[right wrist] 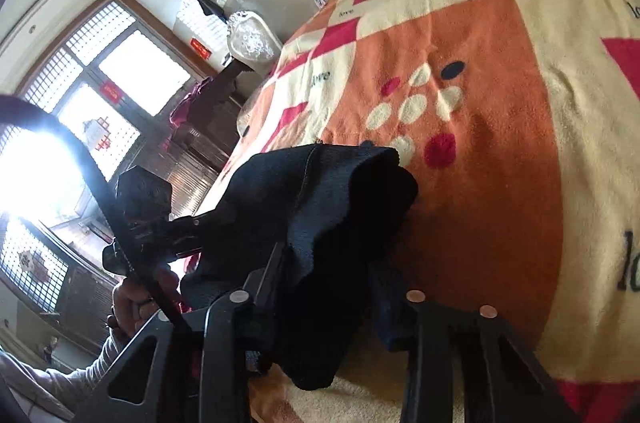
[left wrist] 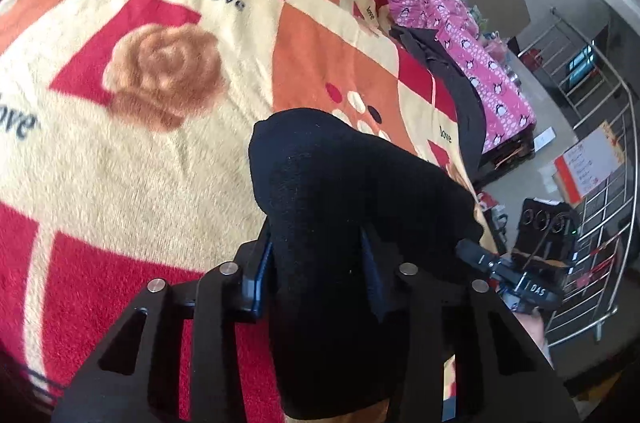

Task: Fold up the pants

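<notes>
Pants [left wrist: 340, 207] over the blanket [left wrist: 160, 151] — bunched between each hand-held gripper's fingers (both views).

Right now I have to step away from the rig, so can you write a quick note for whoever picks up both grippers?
Left gripper: shut on a bunched fold of the black pants, lifted over the patterned blanket.
Right gripper: shut on another part of the same pants, also held up off the blanket.
Done: the garment is picked up by both grippers.
Left: no finished fold shows yet. Probably spread it flat on the blanket, then fold it and smooth it.
Much of the pants is out of view.
</notes>
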{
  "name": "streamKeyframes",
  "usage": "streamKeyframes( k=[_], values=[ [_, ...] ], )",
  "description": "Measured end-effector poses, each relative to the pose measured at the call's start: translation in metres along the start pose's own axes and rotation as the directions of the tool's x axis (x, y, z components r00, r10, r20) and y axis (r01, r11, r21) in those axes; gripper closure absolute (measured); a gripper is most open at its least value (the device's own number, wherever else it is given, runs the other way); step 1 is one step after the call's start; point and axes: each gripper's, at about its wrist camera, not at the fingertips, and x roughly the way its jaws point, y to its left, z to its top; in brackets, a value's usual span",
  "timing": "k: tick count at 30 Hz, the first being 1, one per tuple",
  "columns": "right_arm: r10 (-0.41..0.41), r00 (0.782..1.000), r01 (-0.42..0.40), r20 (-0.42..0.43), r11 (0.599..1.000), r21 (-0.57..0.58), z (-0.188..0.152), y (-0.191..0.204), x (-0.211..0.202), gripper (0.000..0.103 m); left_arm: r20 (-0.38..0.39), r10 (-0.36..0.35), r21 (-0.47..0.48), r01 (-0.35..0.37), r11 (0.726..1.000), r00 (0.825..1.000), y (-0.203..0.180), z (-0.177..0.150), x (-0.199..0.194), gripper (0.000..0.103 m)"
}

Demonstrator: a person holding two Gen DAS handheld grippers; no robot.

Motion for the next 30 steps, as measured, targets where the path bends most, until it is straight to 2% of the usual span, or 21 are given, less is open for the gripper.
streamKeyframes(
  k=[3,5,8,9,11,12,13,15,16,18,20,23,25,27,30],
  values=[
    [-0.071,0.996,0.075,0.057,0.994,-0.074,0.016,0.013,-0.010,0.072,0.032,0.002,0.054,-0.004,0.999,0.999,-0.016,0.030,0.014,0.067],
    [-0.077,0.995,0.080,0.071,0.996,-0.040,0.039,0.001,-0.013,0.072,0.026,0.002,0.066,-0.003,0.998,1.000,-0.020,0.054,0.035,0.067],
    [-0.080,0.996,0.079,0.035,0.996,0.027,0.072,-0.032,-0.004,0.072,-0.003,0.069,0.104,-0.068,0.992,0.998,-0.019,0.076,0.072,0.065],
    [-0.087,0.996,0.086,0.012,0.995,0.054,0.081,-0.047,0.002,0.072,-0.011,0.110,0.125,-0.108,0.986,0.994,-0.018,0.077,0.084,0.062],
    [-0.104,0.993,0.108,-0.056,0.991,0.078,0.085,-0.068,0.019,0.066,0.028,0.156,0.141,-0.158,0.977,0.987,-0.015,0.074,0.092,0.036],
    [-0.086,0.994,0.092,-0.062,0.991,0.100,0.083,-0.079,0.023,0.058,0.064,0.171,0.149,-0.179,0.972,0.983,-0.014,0.071,0.090,0.032],
    [-0.052,0.998,0.055,-0.035,0.992,0.114,0.082,-0.084,0.020,0.058,0.084,0.169,0.147,-0.180,0.973,0.982,-0.012,0.067,0.088,0.029],
    [-0.051,0.998,0.054,-0.038,0.994,0.094,0.082,-0.082,0.018,0.055,0.102,0.134,0.122,-0.146,0.982,0.986,-0.006,0.065,0.082,0.029],
    [-0.051,0.998,0.053,-0.022,0.996,0.068,0.081,-0.078,0.015,0.055,0.135,0.135,0.111,-0.150,0.982,0.982,-0.003,0.063,0.077,0.029],
    [-0.064,0.995,0.065,0.079,0.998,-0.010,0.079,-0.065,0.000,0.055,0.187,0.137,0.086,-0.155,0.984,0.973,0.001,0.060,0.068,0.029],
    [-0.032,0.986,0.043,0.165,0.997,-0.063,0.073,-0.055,-0.017,0.055,0.229,0.169,0.071,-0.189,0.979,0.959,0.002,0.059,0.064,0.029],
    [-0.013,0.969,0.029,0.248,0.998,-0.060,0.066,-0.054,-0.035,0.055,0.268,0.228,0.053,-0.251,0.967,0.936,-0.002,0.059,0.060,0.029],
    [-0.035,0.956,0.046,0.291,0.998,-0.033,0.066,-0.058,-0.041,0.055,0.284,0.279,0.023,-0.297,0.955,0.918,0.000,0.061,0.058,0.029],
    [-0.034,0.950,0.043,0.311,0.999,-0.020,0.065,-0.057,-0.044,0.055,0.286,0.292,0.000,-0.305,0.952,0.913,0.004,0.062,0.057,0.029],
    [-0.038,0.949,0.043,0.312,0.999,-0.009,0.068,-0.057,-0.045,0.055,0.273,0.293,-0.011,-0.302,0.953,0.916,0.009,0.064,0.059,0.029]
  ],
)
